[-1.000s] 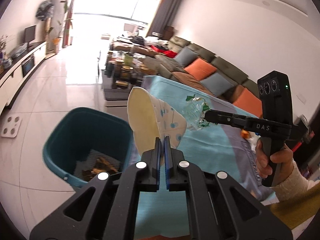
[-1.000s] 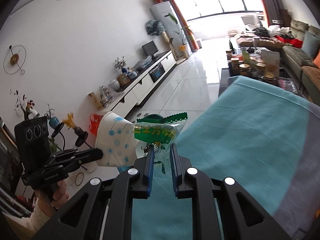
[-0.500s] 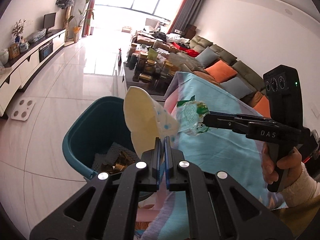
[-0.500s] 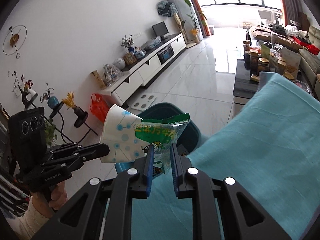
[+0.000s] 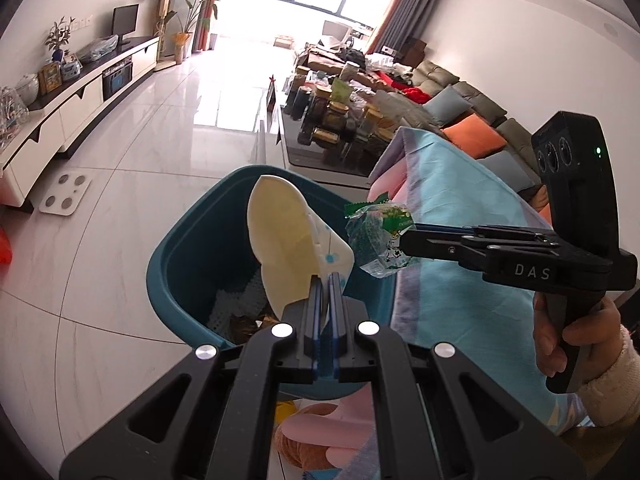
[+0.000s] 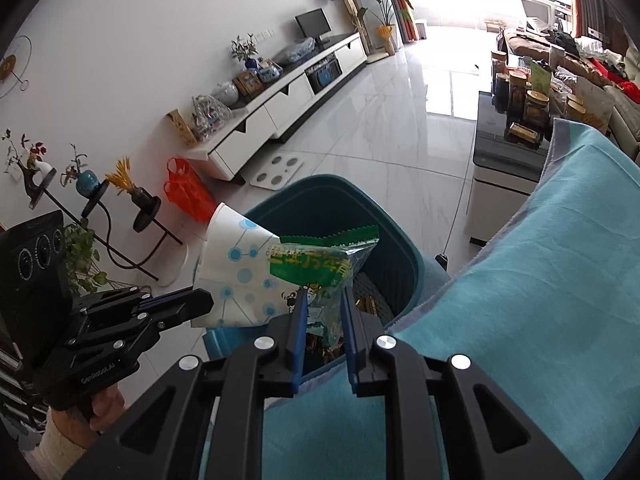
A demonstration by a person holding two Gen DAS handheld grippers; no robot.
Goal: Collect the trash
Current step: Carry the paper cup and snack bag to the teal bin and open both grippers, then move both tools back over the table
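My left gripper (image 5: 325,280) is shut on a crushed white paper cup with blue dots (image 5: 288,240) and holds it over the teal trash bin (image 5: 192,240). My right gripper (image 6: 323,300) holds a clear and green snack wrapper (image 6: 320,264) between its fingers, just above the bin's (image 6: 332,196) near rim. In the left wrist view the right gripper (image 5: 404,240) comes in from the right with the wrapper (image 5: 376,240). In the right wrist view the left gripper (image 6: 208,300) and the cup (image 6: 236,272) sit left of the wrapper. The bin holds some trash.
A table with a teal cloth (image 6: 540,280) stands right of the bin. A low dark table with jars (image 5: 332,120) is beyond it. A white TV cabinet (image 6: 280,112), a white scale (image 6: 276,168) and a red bag (image 6: 184,192) are on the left.
Both grippers have moved from above the table's cloth to above the trash bin, still carrying the cup and the wrapper. The bin now fills the middle of both views.
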